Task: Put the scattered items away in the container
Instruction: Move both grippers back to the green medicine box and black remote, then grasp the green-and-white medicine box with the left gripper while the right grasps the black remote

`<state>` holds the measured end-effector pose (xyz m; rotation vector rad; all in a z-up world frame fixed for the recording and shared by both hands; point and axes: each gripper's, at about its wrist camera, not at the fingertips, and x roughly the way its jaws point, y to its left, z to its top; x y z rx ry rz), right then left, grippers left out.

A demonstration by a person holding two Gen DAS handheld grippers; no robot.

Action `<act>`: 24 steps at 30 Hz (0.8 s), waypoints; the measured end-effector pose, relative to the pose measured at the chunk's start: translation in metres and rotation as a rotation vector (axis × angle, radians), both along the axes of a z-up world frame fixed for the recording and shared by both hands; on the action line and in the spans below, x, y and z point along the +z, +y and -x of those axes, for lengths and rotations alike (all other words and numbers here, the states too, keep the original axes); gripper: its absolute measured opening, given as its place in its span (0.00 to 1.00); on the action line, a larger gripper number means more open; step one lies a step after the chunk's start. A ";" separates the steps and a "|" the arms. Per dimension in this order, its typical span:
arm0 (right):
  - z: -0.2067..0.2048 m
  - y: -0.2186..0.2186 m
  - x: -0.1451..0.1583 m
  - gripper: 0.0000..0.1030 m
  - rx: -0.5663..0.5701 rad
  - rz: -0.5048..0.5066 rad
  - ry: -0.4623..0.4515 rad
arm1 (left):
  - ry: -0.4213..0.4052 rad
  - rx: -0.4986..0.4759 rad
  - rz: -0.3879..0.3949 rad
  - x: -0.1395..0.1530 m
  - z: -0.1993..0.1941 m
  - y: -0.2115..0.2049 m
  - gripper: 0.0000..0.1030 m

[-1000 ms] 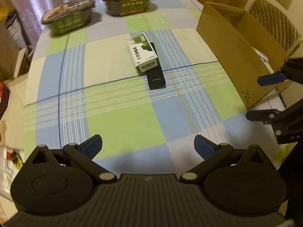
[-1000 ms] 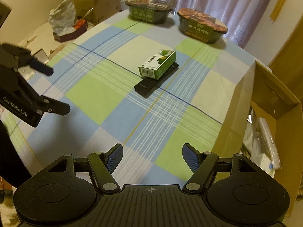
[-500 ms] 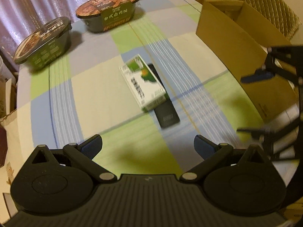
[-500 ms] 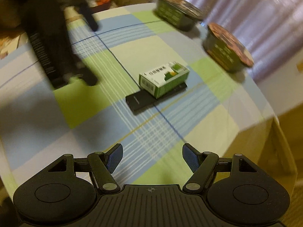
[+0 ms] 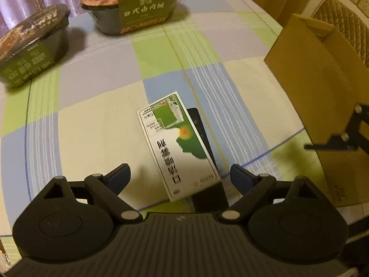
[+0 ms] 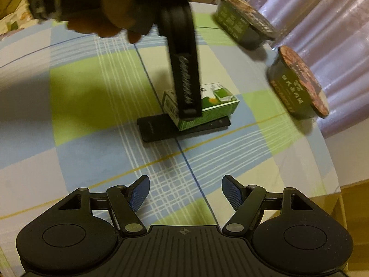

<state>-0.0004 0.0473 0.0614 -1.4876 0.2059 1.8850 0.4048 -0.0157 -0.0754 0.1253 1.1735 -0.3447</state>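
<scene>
Here both grippers' fingers gape empty, the left gripper straddling the green box near the carton wall.

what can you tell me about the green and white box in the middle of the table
The green and white box is a small rectangular carton, seemingly printed cardboard, with blurred dark characters on its white part and a barcode on one end. It lies flat on its broad face, closed, resting partly on top of a flat black slab on the checked tablecloth. The left gripper hovers over its near end, jaws open wide on either side, not gripping it.
</scene>
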 end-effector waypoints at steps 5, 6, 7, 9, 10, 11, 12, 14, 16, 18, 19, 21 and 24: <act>0.000 0.008 -0.012 0.73 0.034 0.020 -0.007 | 0.029 0.017 0.028 -0.012 -0.014 0.003 0.74; 0.000 0.009 -0.013 0.73 0.031 0.024 -0.002 | 0.037 0.019 0.042 -0.014 -0.016 0.006 0.67; 0.001 0.010 -0.014 0.73 0.025 0.031 0.007 | 0.043 0.016 0.051 -0.015 -0.016 0.007 0.57; 0.003 0.015 -0.014 0.73 0.003 0.049 0.033 | 0.033 0.000 0.028 -0.014 -0.014 0.010 0.54; 0.004 0.017 -0.014 0.73 -0.016 0.059 0.049 | 0.025 -0.023 0.008 -0.013 -0.011 0.012 0.52; 0.005 0.020 -0.013 0.73 -0.038 0.074 0.068 | 0.021 -0.045 -0.010 -0.012 -0.008 0.016 0.51; 0.006 0.023 -0.013 0.73 -0.061 0.087 0.087 | 0.019 -0.061 -0.024 -0.011 -0.005 0.019 0.51; 0.010 0.032 -0.012 0.73 -0.129 0.118 0.125 | 0.012 -0.113 -0.062 -0.009 0.002 0.029 0.42; 0.012 0.043 -0.012 0.73 -0.207 0.151 0.167 | 0.005 -0.154 -0.115 -0.006 0.007 0.038 0.39; 0.015 0.056 -0.012 0.73 -0.298 0.176 0.221 | -0.002 -0.181 -0.157 -0.005 0.012 0.045 0.40; 0.016 0.063 -0.012 0.73 -0.339 0.184 0.243 | -0.004 -0.181 -0.168 -0.005 0.014 0.049 0.40; 0.019 0.076 -0.014 0.73 -0.425 0.186 0.287 | -0.018 -0.176 -0.167 -0.004 0.017 0.057 0.49; 0.021 0.091 -0.017 0.73 -0.530 0.187 0.342 | -0.047 -0.152 -0.125 0.000 0.018 0.067 0.63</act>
